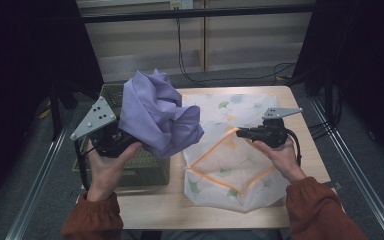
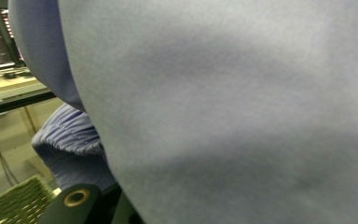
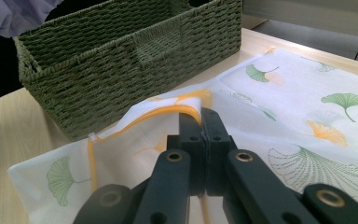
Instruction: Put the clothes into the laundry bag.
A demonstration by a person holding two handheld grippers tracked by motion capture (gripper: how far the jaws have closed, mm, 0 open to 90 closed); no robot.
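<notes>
— Lavender garment (image 1: 157,112), bunched up and hanging in the air over the green wicker basket (image 1: 145,167) at the left of the worktop (image 1: 145,205). The left tongs (image 1: 122,137) are pinching a fold of it from below.

— Is it going to be a heavy thing to handle?

— I am judging it light and very soft. It is drooping in loose folds and sagging round the tongs, so it will slump wherever it is let go. A pinch on a bunched fold or on the ribbed cuff (image 2: 72,133) looks the safest hold; the smooth flat cloth may slide out.

— And further right?

— The white mesh bag (image 1: 230,150) with ginkgo leaves and orange piping is lying flat on the worktop beside the basket. The right tongs (image 1: 240,133) are pressed together on its orange edge (image 3: 177,109), lifting that edge a little, as if holding the mouth ready.

— What are the close views giving you?

— The left gripper view is looking straight into lavender cloth (image 2: 223,112), with the ribbed cuff peeking out, a detail the high view is not resolving. The right gripper view is showing the pinch on the piping plainly, and the basket's woven wall (image 3: 121,65) with its handle slot. The high view is giving the whole layout, garment well above the bag.
</notes>
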